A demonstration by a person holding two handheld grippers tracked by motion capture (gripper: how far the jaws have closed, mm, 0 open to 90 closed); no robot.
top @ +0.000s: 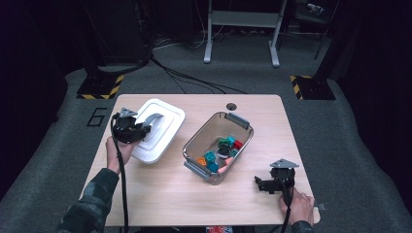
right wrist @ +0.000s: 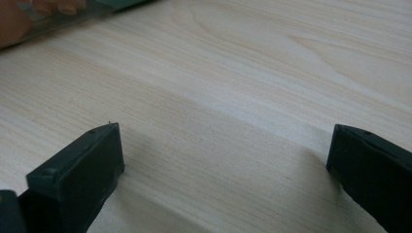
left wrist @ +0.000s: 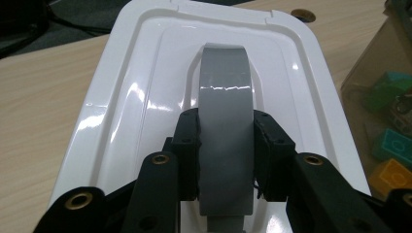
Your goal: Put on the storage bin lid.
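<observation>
Left gripper clamps the grey arched handle of the light, stiff, glossy white plastic lid, at nine o'clock of the clear toy-filled bin; right gripper idle, jaws apart.

White lid, grey handle, flat on table.

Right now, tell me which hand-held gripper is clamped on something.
The left hand-held gripper: its jaws pinch the white lid's grey handle. The right hand-held gripper gapes over bare table.
</observation>
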